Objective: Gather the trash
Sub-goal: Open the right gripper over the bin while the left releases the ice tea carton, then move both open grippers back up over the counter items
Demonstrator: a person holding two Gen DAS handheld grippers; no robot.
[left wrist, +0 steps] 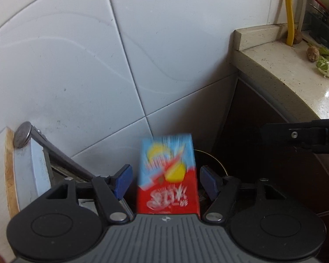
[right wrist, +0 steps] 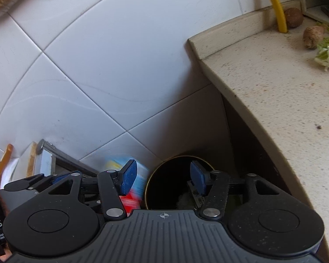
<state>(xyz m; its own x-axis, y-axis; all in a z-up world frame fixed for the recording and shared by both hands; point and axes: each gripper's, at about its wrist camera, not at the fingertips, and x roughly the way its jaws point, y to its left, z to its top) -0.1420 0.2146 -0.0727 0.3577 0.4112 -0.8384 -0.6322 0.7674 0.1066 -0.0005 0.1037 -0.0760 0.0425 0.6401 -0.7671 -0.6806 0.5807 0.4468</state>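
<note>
A blurred red and blue carton [left wrist: 167, 175] is seen between the parted pads of the left hand-held gripper [left wrist: 165, 180], untouched by either pad; the right hand-held gripper [right wrist: 164, 178] is held apart above the dark bin [right wrist: 171, 186], beside the worktop [right wrist: 274, 83]

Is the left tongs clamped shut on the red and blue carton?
No, the left tongs stand open, gaps showing between both pads and the blurred carton.

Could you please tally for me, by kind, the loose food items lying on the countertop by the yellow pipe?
Brown root vegetables: 2, one against the back edge by the yellow pipe, one further out on the countertop.
Green leafy vegetable scraps: 1 cluster.
Total: 3
</note>
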